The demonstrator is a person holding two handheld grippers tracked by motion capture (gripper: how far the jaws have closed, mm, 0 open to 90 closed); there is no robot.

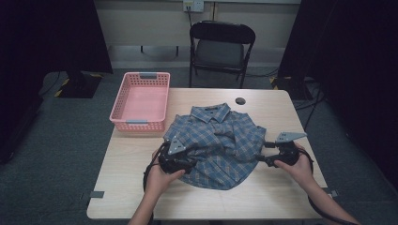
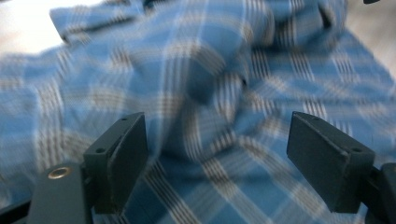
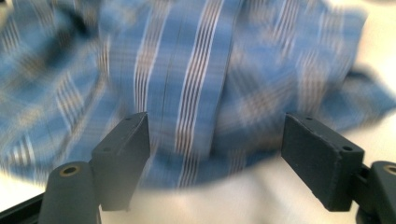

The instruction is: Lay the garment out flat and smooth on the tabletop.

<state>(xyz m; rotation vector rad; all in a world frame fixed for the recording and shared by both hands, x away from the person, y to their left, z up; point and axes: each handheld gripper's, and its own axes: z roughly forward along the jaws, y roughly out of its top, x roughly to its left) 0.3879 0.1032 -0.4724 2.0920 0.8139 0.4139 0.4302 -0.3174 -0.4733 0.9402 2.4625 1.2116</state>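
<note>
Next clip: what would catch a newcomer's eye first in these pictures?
A crumpled blue plaid shirt lies mid-table, collar toward the far edge. The left gripper sits at its near-left side and the right gripper at its right edge, each held in a hand, jaws spread wide in their own views. An empty pink basket sits at the table's far-left corner.

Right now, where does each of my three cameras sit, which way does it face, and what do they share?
High view: above the near table edge, looking forward and down at the plaid shirt, pink basket, chair; both forearms show, left gripper, right gripper.
Left gripper view: rides the left gripper, over shirt cloth; jaws apart.
Right gripper view: rides the right gripper, facing the shirt's edge; jaws apart.
Shared: all three show the shirt.
</note>
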